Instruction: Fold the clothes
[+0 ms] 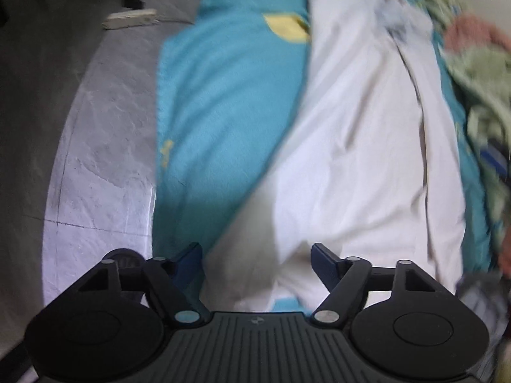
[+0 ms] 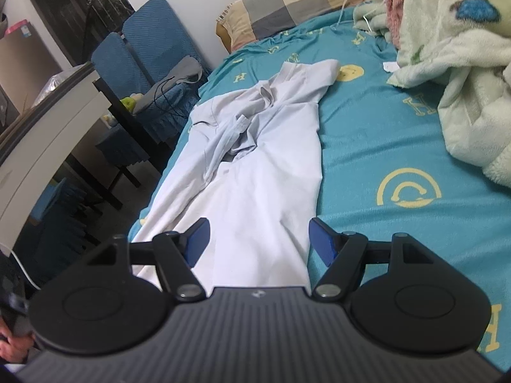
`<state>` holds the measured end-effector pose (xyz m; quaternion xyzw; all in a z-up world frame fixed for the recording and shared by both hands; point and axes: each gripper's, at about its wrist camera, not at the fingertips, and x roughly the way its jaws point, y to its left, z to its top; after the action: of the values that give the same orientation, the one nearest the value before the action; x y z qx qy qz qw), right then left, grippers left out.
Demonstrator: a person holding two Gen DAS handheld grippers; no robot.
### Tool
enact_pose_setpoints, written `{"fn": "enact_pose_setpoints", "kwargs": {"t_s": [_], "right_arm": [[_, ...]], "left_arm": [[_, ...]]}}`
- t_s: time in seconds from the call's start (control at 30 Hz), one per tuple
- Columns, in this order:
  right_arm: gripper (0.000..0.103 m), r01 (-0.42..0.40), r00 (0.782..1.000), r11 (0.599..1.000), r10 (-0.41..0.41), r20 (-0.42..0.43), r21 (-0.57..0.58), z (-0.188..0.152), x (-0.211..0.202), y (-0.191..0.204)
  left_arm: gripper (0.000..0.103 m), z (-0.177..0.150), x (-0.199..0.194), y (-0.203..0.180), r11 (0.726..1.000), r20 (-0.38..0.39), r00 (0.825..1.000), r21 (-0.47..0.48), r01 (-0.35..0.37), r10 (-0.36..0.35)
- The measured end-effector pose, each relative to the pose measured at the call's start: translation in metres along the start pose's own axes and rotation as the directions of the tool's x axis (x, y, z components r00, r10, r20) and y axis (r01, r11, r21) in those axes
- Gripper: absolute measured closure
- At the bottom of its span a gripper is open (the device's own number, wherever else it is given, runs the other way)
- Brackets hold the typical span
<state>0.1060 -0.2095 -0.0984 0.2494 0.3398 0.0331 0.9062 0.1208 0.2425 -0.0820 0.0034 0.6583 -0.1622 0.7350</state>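
A white shirt (image 2: 255,166) lies lengthwise on a teal bedsheet (image 2: 383,146), collar end far, with one sleeve bunched across its middle. My right gripper (image 2: 257,239) is open and empty, just above the shirt's near hem. In the blurred left wrist view the same white shirt (image 1: 351,146) fills the centre and right, on the teal sheet (image 1: 223,111). My left gripper (image 1: 257,261) is open and empty, just above the shirt's near edge by the bed's side.
A fluffy cream blanket (image 2: 456,63) is heaped on the bed's right side. A checked pillow (image 2: 287,3) lies at the head. A black table (image 2: 105,121) and blue chairs (image 2: 143,48) stand left of the bed. Grey floor (image 1: 95,175) lies beside the bed.
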Motion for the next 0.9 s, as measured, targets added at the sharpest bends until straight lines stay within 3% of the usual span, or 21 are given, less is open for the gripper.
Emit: {"fn": "enact_pose_setpoints", "kwargs": {"t_s": [0.1, 0.17, 0.27, 0.5, 0.6, 0.73, 0.8, 0.9], "right_arm": [[0.033, 0.011, 1.0, 1.0, -0.011, -0.001, -0.004, -0.001, -0.002, -0.001], [0.033, 0.02, 1.0, 1.0, -0.02, 0.002, -0.005, -0.002, -0.003, -0.002], [0.033, 0.033, 0.999, 0.999, -0.033, -0.008, 0.007, -0.003, -0.004, -0.007], [0.033, 0.033, 0.999, 0.999, -0.033, -0.011, 0.017, -0.006, -0.012, -0.02], [0.033, 0.009, 0.999, 0.998, -0.006, -0.048, 0.063, -0.009, -0.016, -0.03], [0.033, -0.006, 0.992, 0.993, 0.021, -0.123, 0.119, -0.018, -0.026, -0.042], [0.032, -0.012, 0.985, 0.989, 0.037, -0.167, 0.149, -0.026, -0.031, -0.047], [0.032, -0.023, 0.972, 0.98, 0.068, -0.224, 0.197, -0.036, -0.034, -0.049]], "left_arm": [[0.083, -0.003, 0.002, -0.03, 0.987, -0.044, 0.995, 0.14, -0.085, 0.092], [0.093, -0.006, 0.0, -0.05, 0.963, -0.056, 0.986, 0.229, -0.141, 0.157], [0.094, -0.008, -0.028, -0.09, 0.927, 0.01, 0.977, 0.314, -0.204, 0.212], [0.094, -0.026, -0.088, -0.189, 0.915, 0.086, 0.993, 0.39, -0.109, 0.081], [0.094, -0.036, -0.066, -0.231, 0.907, 0.07, 0.997, 0.416, -0.063, 0.036], [0.092, -0.047, -0.018, -0.241, 0.915, 0.02, 0.999, 0.402, -0.039, 0.034], [0.086, -0.052, 0.0, -0.232, 0.929, 0.018, 1.0, 0.369, -0.025, 0.019], [0.059, -0.051, 0.003, -0.217, 0.948, 0.047, 0.999, 0.317, 0.008, -0.025]]}}
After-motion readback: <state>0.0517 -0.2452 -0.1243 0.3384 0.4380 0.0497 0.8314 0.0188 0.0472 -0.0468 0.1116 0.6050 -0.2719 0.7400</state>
